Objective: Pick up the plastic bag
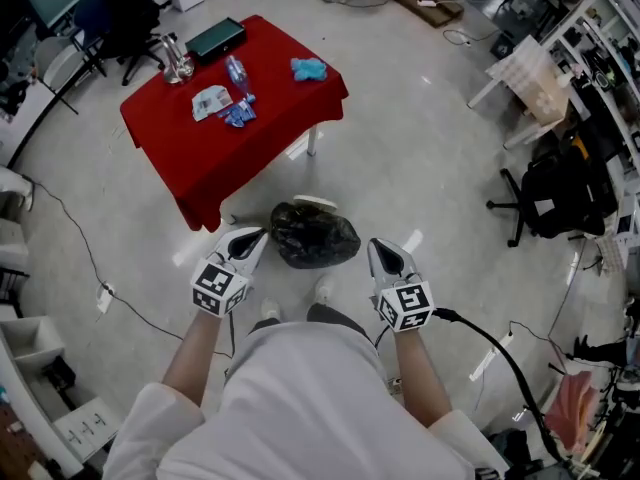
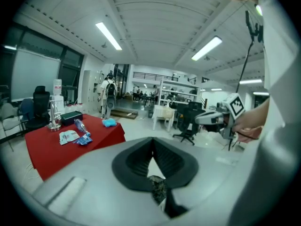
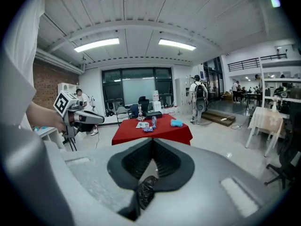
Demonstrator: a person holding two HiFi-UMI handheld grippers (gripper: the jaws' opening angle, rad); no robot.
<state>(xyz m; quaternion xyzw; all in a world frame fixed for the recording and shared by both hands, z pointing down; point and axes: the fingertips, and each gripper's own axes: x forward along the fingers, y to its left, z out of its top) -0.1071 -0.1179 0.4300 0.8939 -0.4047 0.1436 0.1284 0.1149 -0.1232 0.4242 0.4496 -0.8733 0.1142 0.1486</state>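
Observation:
A crumpled black plastic bag (image 1: 313, 235) lies on the pale floor just ahead of the person's feet, beside the red table. In the head view my left gripper (image 1: 258, 236) hovers at the bag's left edge and my right gripper (image 1: 381, 248) at its right edge. Both are held level, with the jaws shut and nothing between them. Along the left gripper (image 2: 152, 140), a scrap of the bag (image 2: 158, 188) shows through the gap under the closed tips. The right gripper (image 3: 153, 140) sees the bag (image 3: 145, 192) the same way.
The table with the red cloth (image 1: 270, 133) stands just beyond the bag and carries a bottle (image 1: 237, 73), a blue cloth (image 1: 309, 68) and a dark box (image 1: 215, 39). A black office chair (image 1: 555, 193) stands at the right. A black cable (image 1: 500, 353) trails from the right gripper.

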